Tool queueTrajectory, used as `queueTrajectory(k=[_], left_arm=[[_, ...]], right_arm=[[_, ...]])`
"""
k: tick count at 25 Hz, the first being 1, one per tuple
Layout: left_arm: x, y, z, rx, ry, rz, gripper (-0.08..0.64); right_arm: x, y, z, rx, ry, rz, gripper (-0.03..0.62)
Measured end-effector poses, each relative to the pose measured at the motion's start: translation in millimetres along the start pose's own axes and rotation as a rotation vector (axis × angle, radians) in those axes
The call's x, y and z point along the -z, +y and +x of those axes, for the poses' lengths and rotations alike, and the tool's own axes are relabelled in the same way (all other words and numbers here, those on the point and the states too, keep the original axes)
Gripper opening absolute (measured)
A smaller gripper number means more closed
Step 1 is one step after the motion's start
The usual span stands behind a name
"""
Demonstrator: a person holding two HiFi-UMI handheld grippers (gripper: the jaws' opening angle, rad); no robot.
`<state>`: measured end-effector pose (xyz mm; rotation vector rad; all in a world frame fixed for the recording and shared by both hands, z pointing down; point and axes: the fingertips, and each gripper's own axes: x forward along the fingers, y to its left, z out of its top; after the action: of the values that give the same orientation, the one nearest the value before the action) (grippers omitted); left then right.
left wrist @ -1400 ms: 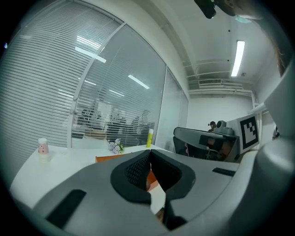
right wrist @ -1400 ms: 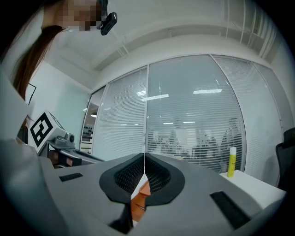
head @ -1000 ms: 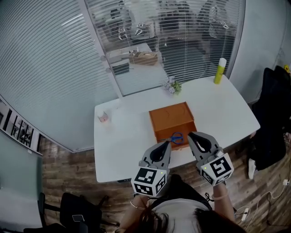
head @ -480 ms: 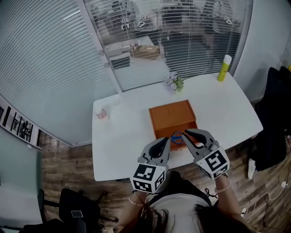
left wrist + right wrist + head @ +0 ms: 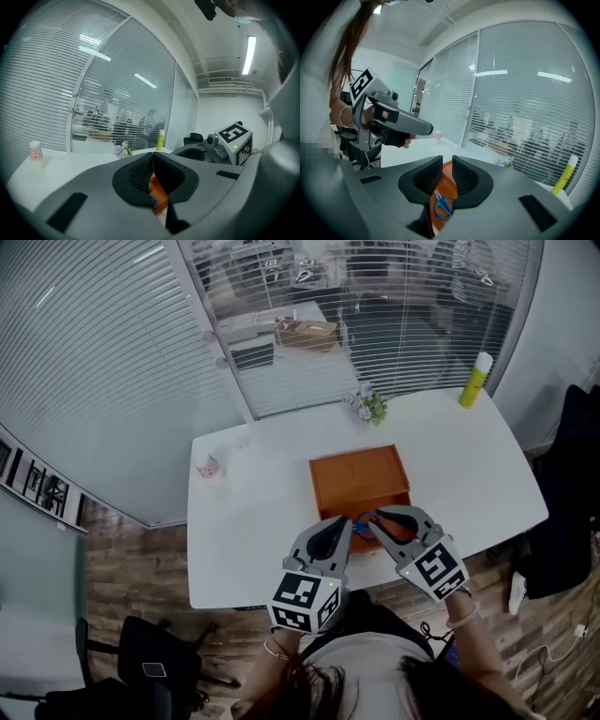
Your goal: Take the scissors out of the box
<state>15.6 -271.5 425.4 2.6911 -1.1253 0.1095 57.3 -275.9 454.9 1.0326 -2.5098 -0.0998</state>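
An orange box (image 5: 361, 479) stands open on the white table (image 5: 253, 521). Blue-handled scissors (image 5: 361, 519) lie in its near end, also seen in the right gripper view (image 5: 443, 205). My right gripper (image 5: 377, 520) hangs just above them, pointing down and left. Its jaws (image 5: 447, 161) are opening, with a narrow gap and nothing between the pads. The box (image 5: 449, 183) and scissors show through that gap, below it. My left gripper (image 5: 339, 527) hovers at the box's near left corner, its tips (image 5: 153, 157) meeting and empty. A strip of the box (image 5: 159, 197) shows beneath them.
A yellow bottle (image 5: 477, 381) stands at the table's far right corner. A small flower bunch (image 5: 367, 406) sits behind the box and a pink cup (image 5: 208, 468) at the far left. Glass walls with blinds lie beyond. Dark clothing (image 5: 574, 493) hangs at the right.
The right gripper has dropped and swung left over the box's near end, covering most of the scissors, and its jaws have parted. The left gripper has edged toward the box.
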Motion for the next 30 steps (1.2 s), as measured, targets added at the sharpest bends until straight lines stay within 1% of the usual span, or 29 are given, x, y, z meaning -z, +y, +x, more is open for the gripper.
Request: queueTrajectory(k=[4,13,24,30], left_arm=[[0,5,8,-0.012,0.005,-0.005,0.019],[2,17,22,-0.045,0.005,-0.027,0.019],[4,35,32,-0.086,0.009,-0.057,0.019],[7,41,38,-0.094,0.017,-0.069,0.019]], right_arm=[[16,0,10,-0.051,0.053,-0.03,0.095],[51,-1,30,-0.178,0.171,-0.102,0.106],[92,6,52,-0.31,0.329,-0.218,0.131],[115,11,60,-0.381,0.414,-0.247,0.139]])
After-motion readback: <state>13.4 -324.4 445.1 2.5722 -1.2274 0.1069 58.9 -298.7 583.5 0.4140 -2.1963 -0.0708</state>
